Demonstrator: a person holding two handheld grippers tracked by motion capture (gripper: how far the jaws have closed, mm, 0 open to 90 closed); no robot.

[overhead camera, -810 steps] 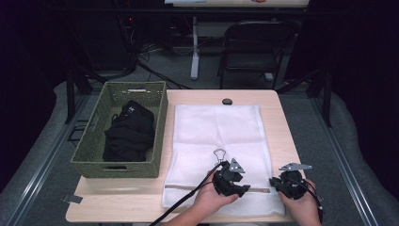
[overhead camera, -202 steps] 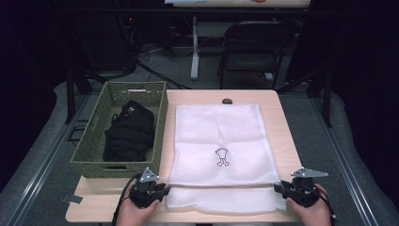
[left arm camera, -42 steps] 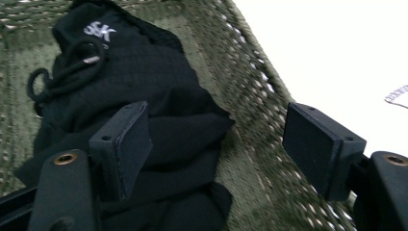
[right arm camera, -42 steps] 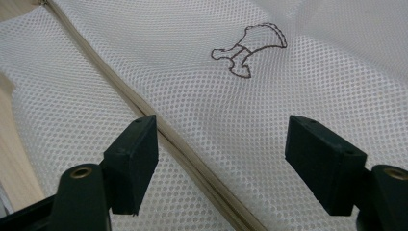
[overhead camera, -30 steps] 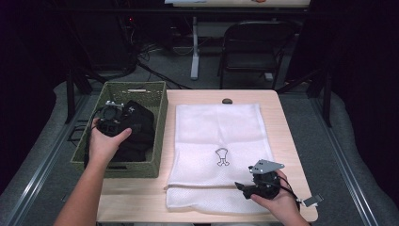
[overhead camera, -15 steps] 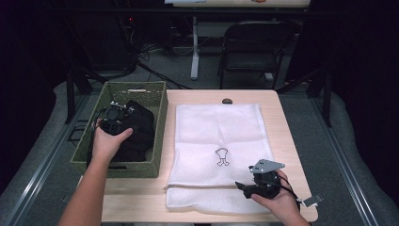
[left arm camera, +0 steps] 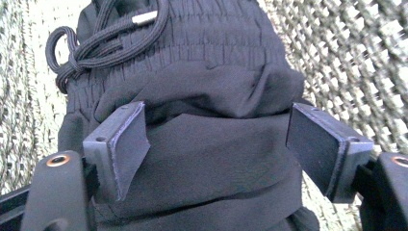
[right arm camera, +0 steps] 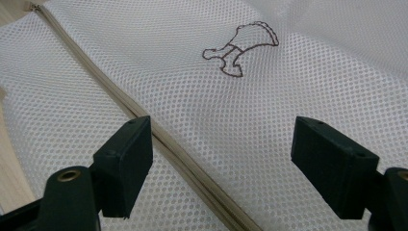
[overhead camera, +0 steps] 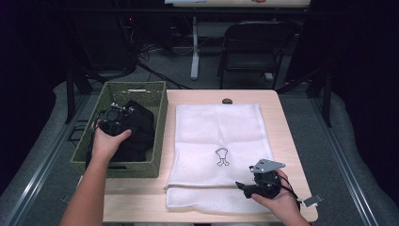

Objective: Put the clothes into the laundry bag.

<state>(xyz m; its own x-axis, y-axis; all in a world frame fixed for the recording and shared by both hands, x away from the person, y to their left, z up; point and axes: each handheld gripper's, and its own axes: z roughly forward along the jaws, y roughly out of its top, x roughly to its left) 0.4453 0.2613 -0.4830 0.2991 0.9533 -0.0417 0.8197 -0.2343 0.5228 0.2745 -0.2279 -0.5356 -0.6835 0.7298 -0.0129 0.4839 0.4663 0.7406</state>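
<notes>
Your bench is carrying a white mesh bag that is lying flat down its middle, reaching from near the far edge almost to the near edge. A small outline drawing is showing on the mesh, and a beige zipper is running across the bag near its near end. A green woven basket is sitting along the bench's left edge, just beside the bag. Dark clothes are lying bunched inside the basket, with a black drawstring looped on top.

You are holding your left claw down in the basket, its jaws standing spread on either side of a fold of the dark cloth, the pads not pressing on it. You are holding your right claw over the bag's near right corner, pointing toward the bench's left edge, jaws spread wide above the mesh and the zipper, pinching nothing. A small dark object is sitting at the far edge.
</notes>
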